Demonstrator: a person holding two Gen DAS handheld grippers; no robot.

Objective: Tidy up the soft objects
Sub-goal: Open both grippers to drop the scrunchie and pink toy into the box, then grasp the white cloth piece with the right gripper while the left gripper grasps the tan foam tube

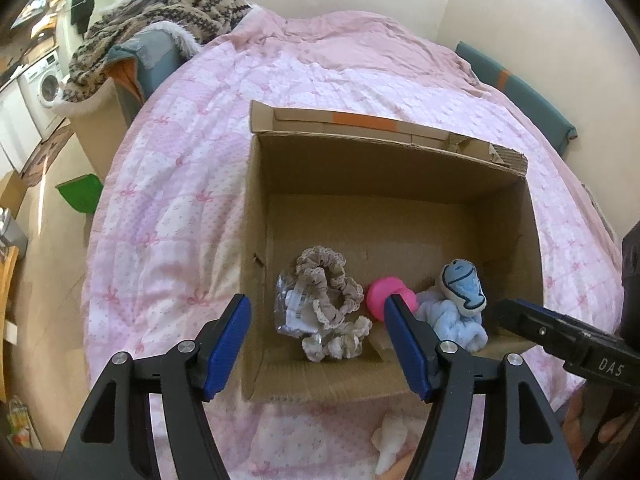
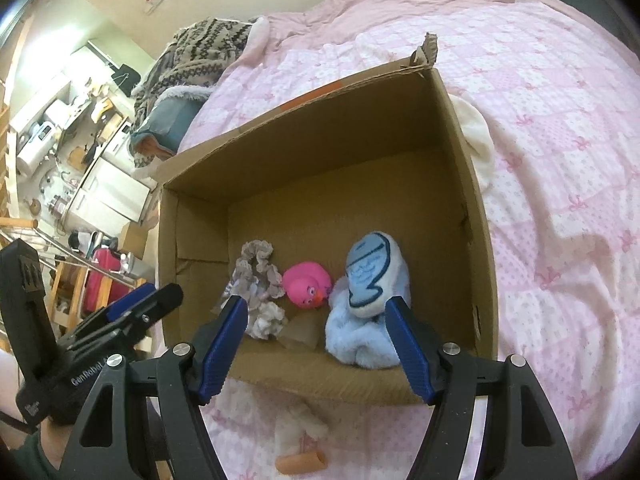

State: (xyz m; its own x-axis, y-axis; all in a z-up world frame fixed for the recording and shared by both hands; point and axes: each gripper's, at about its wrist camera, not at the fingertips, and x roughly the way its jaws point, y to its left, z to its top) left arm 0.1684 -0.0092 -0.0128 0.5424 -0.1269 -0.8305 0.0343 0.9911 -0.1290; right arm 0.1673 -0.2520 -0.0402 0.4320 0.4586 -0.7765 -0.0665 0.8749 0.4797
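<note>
— Soft objects: where do they sit?

— Inside the cardboard box (image 1: 400, 184) on my pink bed quilt (image 1: 168, 184). Along its near wall I see a beige lace scrunchie (image 1: 328, 300) on the left, a pink rubber duck (image 2: 307, 286) in the middle, and a blue plush toy (image 2: 370, 280) lying on a light blue fluffy cloth (image 2: 360, 340) on the right. The duck touches the blue cloth.

— And your claws?

— My left claw (image 1: 316, 344) is released, its blue pads spread wide and holding nothing, hovering over the box's near edge. My right claw (image 2: 316, 346) is released too, equally spread and empty, above the same edge.

— Anything outside the box?

— A small white fluffy piece (image 2: 300, 426) and an orange tube-shaped thing (image 2: 301, 462) lie on the quilt just in front of the box. A patterned knit blanket (image 1: 168, 12) is heaped at the bed's far left corner.
</note>
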